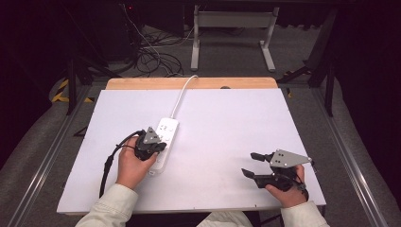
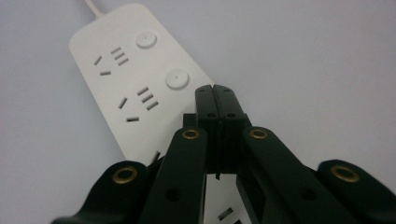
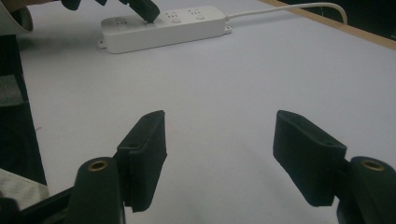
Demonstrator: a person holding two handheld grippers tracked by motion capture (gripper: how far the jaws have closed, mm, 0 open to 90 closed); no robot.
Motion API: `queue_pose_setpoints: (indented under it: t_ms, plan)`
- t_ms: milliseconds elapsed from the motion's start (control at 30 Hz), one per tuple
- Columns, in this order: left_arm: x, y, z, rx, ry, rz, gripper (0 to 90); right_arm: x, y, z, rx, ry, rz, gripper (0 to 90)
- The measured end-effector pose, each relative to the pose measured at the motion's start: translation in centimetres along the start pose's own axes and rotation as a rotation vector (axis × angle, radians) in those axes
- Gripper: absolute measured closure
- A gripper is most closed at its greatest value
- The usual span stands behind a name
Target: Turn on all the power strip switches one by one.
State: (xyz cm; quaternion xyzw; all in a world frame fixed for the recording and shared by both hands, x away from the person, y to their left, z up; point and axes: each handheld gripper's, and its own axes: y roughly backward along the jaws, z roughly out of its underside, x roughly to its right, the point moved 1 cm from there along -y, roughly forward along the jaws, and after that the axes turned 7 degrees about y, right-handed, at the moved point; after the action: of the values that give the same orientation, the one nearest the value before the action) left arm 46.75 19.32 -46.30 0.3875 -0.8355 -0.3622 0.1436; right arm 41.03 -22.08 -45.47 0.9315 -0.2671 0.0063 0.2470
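1. The left hand (image 1: 131, 165) holds the left gripper (image 1: 161, 146) over the near half of the power strip (image 1: 164, 137); a black cable (image 1: 108, 163) trails from it to the left of the strip, toward the near edge of the white board (image 1: 227, 142).
2. In the left gripper view the left gripper (image 2: 215, 91) has its jaws pressed together with nothing between them; the tips sit over the face of the power strip (image 2: 126, 74), just beside one round button (image 2: 177, 79); a second round button (image 2: 146, 39) lies farther along the strip; whether the tips touch the strip cannot be told.
3. The power strip lies on the board, left of the board's middle, its long side running away from the person; its white cord (image 1: 182, 94) leaves the far end and runs to the wooden edge (image 1: 189, 83) beyond the board.
4. The right hand (image 1: 286, 189) holds the right gripper (image 1: 250, 163) well to the right of the strip, near the board's near right corner, pointing left toward the strip.
5. In the right gripper view the right gripper (image 3: 219, 144) has its jaws spread wide, holding nothing, with bare board between them; the power strip (image 3: 163, 29) lies well beyond them.
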Motion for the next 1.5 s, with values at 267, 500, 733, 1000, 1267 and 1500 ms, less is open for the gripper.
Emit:
queue_pose_setpoints:
  t_ms: [267,500,733,1000,1267,1500]
  plan:
    - [-0.3,2.0,-1.9,0.113,0.048,0.051,90.0,0.2,-0.1,0.1,-0.004,-0.003,-0.001,35.3]
    - [-1.0,1.2,-2.4,0.101,0.072,0.052,90.0,0.1,-0.1,0.1,-0.002,-0.003,0.0,35.3]
    - [-1.6,-0.3,-2.6,0.078,0.087,0.057,90.0,0.2,0.0,0.1,0.001,-0.003,-0.001,35.3]
    - [-2.2,-1.6,-2.5,0.061,0.105,0.061,90.0,0.2,0.0,0.2,0.0,-0.005,-0.001,35.3]
    - [-2.3,-2.2,-2.4,0.046,0.101,0.053,90.0,0.3,0.0,0.2,-0.002,-0.005,0.003,34.9]
    - [-2.3,-2.6,-2.3,0.032,0.095,0.039,90.0,0.3,0.0,0.2,-0.002,-0.005,0.002,34.9]
